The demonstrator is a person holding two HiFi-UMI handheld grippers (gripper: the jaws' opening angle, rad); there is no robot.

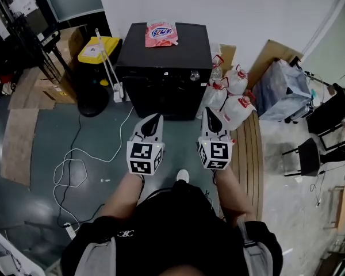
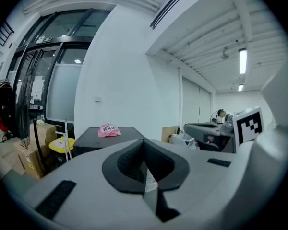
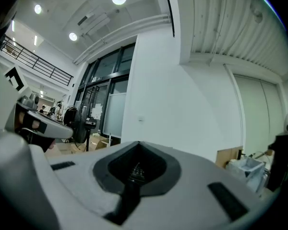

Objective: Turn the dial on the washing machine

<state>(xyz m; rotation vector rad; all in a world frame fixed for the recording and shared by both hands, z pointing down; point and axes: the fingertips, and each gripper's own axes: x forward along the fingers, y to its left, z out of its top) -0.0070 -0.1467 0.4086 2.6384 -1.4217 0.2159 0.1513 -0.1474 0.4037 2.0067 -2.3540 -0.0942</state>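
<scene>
The black washing machine (image 1: 164, 68) stands against the white wall, with its silver dial (image 1: 194, 75) at the upper right of its front. A pink bag (image 1: 161, 33) lies on its top. In the head view my left gripper (image 1: 157, 117) and right gripper (image 1: 207, 110) are held side by side, pointing at the machine's lower front and a short way off it. Both have their jaws together with nothing between them. The left gripper view shows its gripper (image 2: 145, 143), the machine's top (image 2: 93, 137) and the pink bag (image 2: 108, 130). In the right gripper view the gripper (image 3: 138, 145) hides the machine.
A yellow bin (image 1: 98, 49) and a white stand (image 1: 110, 68) are left of the machine. White plastic bags (image 1: 230, 94) with red handles sit at its right. A white cable (image 1: 75, 165) loops on the floor at left. Wooden planks (image 1: 250, 148) and black chairs (image 1: 310, 154) are at right.
</scene>
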